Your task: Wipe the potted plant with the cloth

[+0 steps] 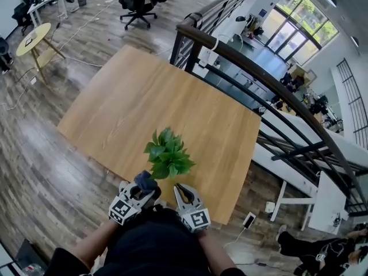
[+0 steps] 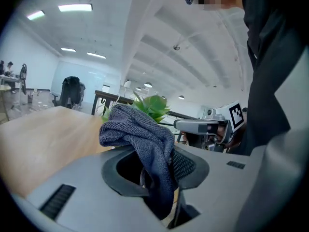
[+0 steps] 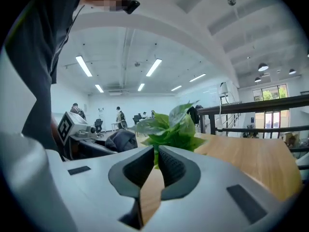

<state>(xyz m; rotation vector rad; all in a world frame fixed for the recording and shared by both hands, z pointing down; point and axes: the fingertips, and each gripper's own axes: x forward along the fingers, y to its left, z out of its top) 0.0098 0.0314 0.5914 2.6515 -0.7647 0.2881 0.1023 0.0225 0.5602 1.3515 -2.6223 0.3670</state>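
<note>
A small leafy green plant [image 1: 168,154] stands near the front edge of the wooden table [image 1: 144,91]; its pot is hidden under the leaves. My left gripper [image 1: 144,190] is just short of the plant, shut on a dark blue-grey cloth [image 1: 146,180]. In the left gripper view the cloth [image 2: 145,139] bunches over the jaws, with the plant [image 2: 154,105] behind it. My right gripper [image 1: 181,191] hangs beside the left one, shut with nothing in it. In the right gripper view the plant [image 3: 171,127] shows just beyond the closed jaws of the right gripper [image 3: 155,166].
A dark metal railing [image 1: 241,56] runs along the table's far right side above a lower floor. An office chair [image 1: 137,7] and a round yellow table [image 1: 34,38] stand on the wooden floor at the far left. People sit at distant desks.
</note>
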